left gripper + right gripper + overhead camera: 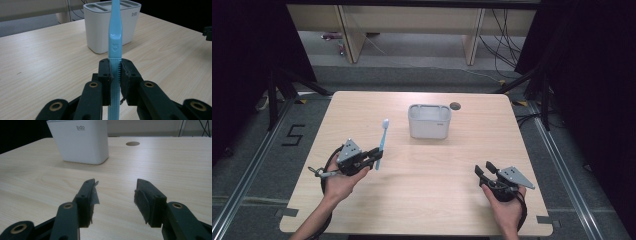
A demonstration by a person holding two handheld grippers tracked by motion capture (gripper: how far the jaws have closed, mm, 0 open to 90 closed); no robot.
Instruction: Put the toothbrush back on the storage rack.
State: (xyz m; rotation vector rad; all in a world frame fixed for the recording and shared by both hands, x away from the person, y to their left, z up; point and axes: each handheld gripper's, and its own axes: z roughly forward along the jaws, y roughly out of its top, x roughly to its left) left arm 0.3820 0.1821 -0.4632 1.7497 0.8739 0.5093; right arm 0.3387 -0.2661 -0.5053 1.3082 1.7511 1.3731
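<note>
Toothbrush (pixel 114 37) clamped upright in left tongs (pixel 375 156), right tongs (pixel 482 172) wide, near table edge (pixel 539 200).

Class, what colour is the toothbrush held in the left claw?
Light blue; the toothbrush shows best in the left gripper view, clamped in the left claw.

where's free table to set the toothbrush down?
Bare wood between the left gripper and right gripper, in front of the white holder. Both strips flanking the holder are free too. Tightest spot: behind it, near the grommet hole.
</note>
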